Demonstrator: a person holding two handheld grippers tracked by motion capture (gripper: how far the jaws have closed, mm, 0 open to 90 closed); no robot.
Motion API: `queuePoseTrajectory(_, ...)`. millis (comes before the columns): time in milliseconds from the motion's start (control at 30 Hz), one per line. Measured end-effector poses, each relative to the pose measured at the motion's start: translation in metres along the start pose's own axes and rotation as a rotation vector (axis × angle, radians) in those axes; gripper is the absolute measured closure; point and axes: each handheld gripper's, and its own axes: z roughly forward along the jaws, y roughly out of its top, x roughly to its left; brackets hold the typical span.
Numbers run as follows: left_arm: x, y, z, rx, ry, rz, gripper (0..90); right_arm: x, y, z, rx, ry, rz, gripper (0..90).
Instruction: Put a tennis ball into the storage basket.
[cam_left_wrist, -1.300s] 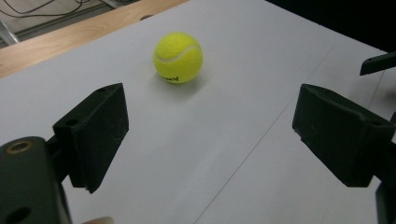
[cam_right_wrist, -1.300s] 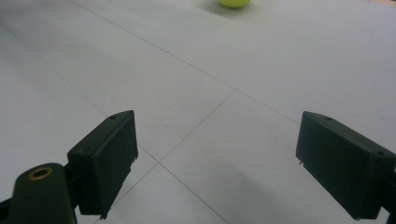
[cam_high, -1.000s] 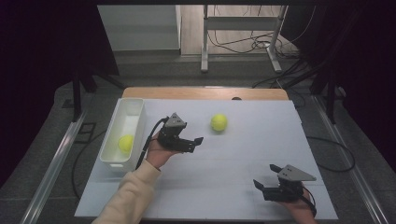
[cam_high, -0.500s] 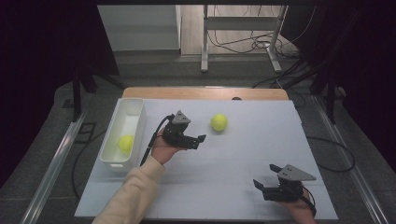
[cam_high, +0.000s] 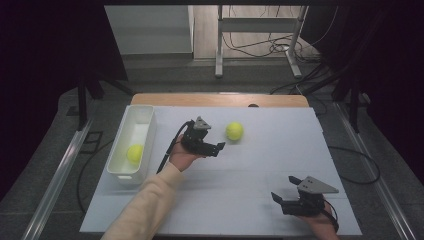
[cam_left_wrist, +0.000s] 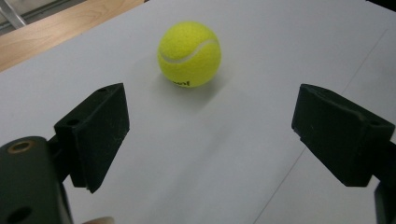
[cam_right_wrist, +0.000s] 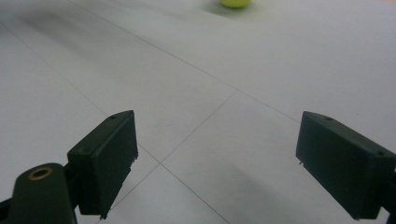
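From above, the left gripper (cam_high: 216, 148) has slid closer to the tennis ball (cam_high: 234, 131) on the white table (cam_high: 250, 200); the right gripper (cam_high: 281, 199) rests spread. Along the left gripper's jaws, wide apart and empty, the yellow felt ball (cam_left_wrist: 189, 54) sits just ahead. Beyond, dark floor.

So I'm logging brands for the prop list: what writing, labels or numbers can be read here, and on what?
Tennis ball on the table: dark print low on its side, partly hidden; roughly "eni", not surely legible.
Tennis ball in the white bin: too small to tell.
Nothing else carries writing.
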Motion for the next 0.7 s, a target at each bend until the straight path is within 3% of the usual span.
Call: queuePoseTrajectory(700,0.002,0.01,0.034,0.006,-0.006,-0.02,11.8,-0.001,0.0,0.001,0.006,-0.007,0.0,13.2)
